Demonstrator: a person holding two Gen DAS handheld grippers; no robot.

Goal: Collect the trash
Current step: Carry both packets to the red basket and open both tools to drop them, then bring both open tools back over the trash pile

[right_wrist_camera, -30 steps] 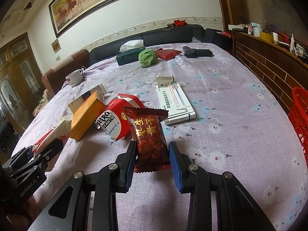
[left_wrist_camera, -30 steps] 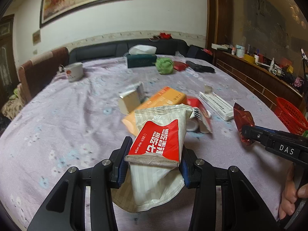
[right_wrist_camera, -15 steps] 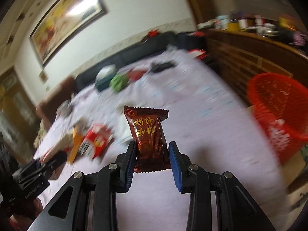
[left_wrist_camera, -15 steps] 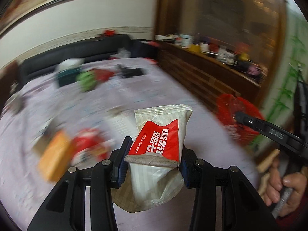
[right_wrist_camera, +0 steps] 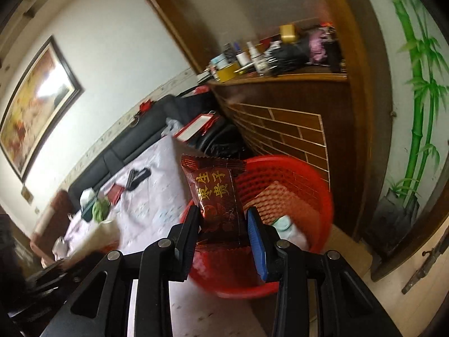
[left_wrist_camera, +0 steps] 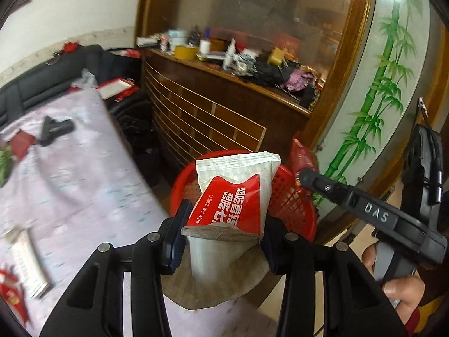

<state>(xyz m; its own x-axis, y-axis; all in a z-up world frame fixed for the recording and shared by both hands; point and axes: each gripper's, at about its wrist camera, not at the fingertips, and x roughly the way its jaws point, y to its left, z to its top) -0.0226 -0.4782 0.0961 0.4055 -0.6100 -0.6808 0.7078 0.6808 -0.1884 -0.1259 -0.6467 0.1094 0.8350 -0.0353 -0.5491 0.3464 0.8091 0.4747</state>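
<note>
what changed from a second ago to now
Both grippers swung away from the table toward the red basket, which now lies just ahead of them. The left gripper carried the wet wipe pack along; its jaws have just been opening a little, the pack between them. The right gripper brought the brown snack wrapper. Unchanged: both items remain between the jaws, nothing dropped yet.

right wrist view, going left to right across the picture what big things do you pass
framed painting → black sofa → brown snack packet → red basket → bamboo mural
</note>
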